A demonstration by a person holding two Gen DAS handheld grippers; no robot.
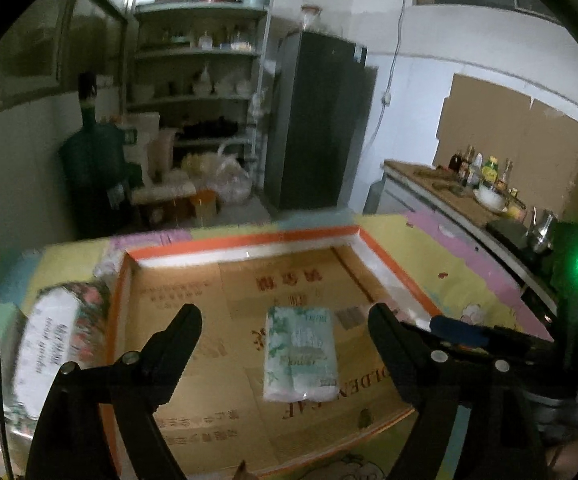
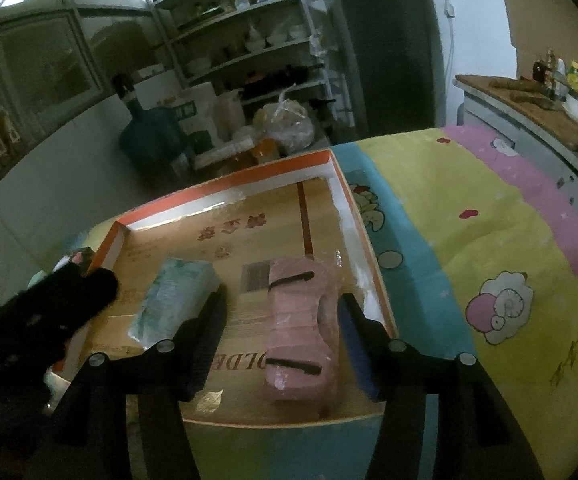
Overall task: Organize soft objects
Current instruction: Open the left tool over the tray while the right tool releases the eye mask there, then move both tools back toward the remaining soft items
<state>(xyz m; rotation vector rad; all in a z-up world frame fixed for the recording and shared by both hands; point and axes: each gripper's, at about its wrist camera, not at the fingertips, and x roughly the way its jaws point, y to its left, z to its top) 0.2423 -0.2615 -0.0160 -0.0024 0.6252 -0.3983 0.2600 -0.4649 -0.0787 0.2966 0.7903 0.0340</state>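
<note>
A shallow cardboard box with an orange rim (image 1: pixel 245 242) (image 2: pixel 225 184) lies on a colourful cartoon cloth. A green-and-white tissue pack (image 1: pixel 300 354) (image 2: pixel 177 300) lies flat inside it. A pink tissue pack (image 2: pixel 303 332) lies in the box's right part. My left gripper (image 1: pixel 285 320) is open and empty, hovering above the green pack. My right gripper (image 2: pixel 283 312) is open, its fingers on either side of the pink pack without gripping it. A floral-wrapped tissue pack (image 1: pixel 55 344) lies outside the box on the left. The left gripper (image 2: pixel 69 300) shows dark at the left of the right wrist view.
The cloth-covered table (image 2: pixel 489 240) stretches to the right of the box. Beyond it stand a shelf rack (image 1: pixel 201 80), a dark fridge (image 1: pixel 317 120), a green water jug (image 1: pixel 93 160) and a counter with bottles (image 1: pixel 481 176).
</note>
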